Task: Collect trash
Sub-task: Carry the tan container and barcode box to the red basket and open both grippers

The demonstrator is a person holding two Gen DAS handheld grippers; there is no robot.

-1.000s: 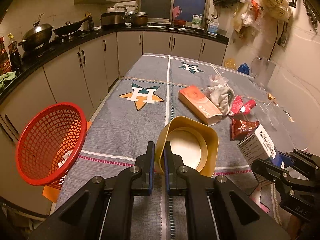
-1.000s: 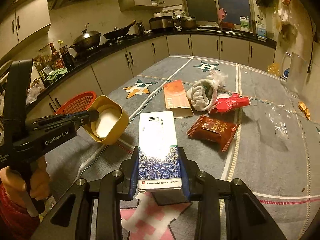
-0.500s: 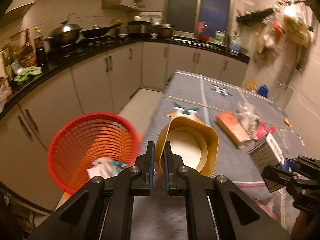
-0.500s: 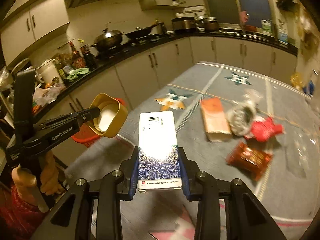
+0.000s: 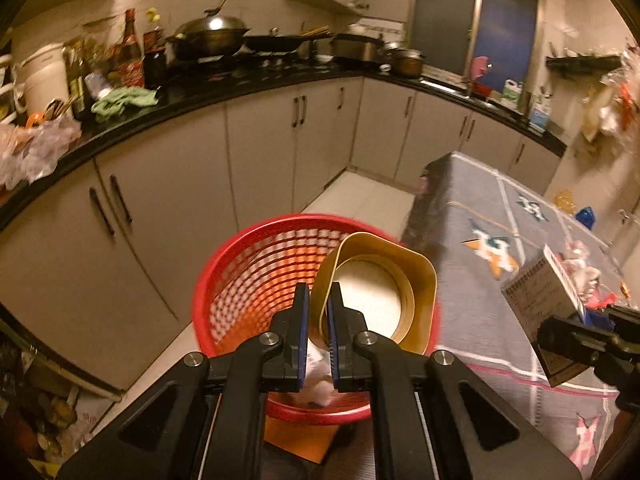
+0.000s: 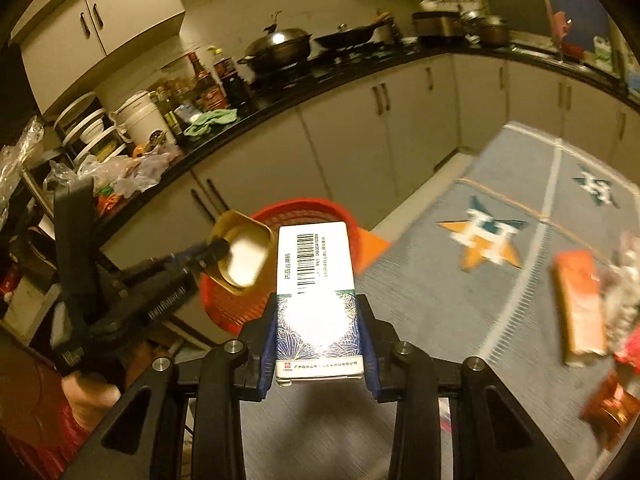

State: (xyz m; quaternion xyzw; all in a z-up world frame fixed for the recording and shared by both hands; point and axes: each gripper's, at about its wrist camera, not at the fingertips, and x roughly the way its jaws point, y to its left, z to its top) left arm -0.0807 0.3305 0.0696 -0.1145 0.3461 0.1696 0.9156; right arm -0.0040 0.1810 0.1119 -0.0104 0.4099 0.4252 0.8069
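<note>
Over the red basket (image 5: 256, 280) the left tool (image 5: 318, 308) pinches a gold tub's (image 5: 384, 276) rim, ready to release, while the right tool (image 6: 318, 320) clamps a box (image 6: 316, 280) just beside the basket, needing a short carry.

We see a red basket (image 5: 256, 280) of glossy plastic lattice at the centre of the left view, with crumpled paper low inside it. The gold cup (image 5: 384, 276) over it looks like thin card, shiny outside, its inner bottom matt white. The left gripper (image 5: 318, 332) is matt black plastic with blue pads and bright metal screws; the right gripper (image 6: 320, 344) looks the same. The box (image 6: 318, 296) is smooth printed card with a sheen. At right, the tablecloth (image 5: 480, 320) is woven grey cloth, matt. The cabinets (image 5: 260, 152) are smooth and satin, under a glossy black counter (image 5: 240, 88). The wok (image 5: 212, 36) at the top is dull metal.
</note>
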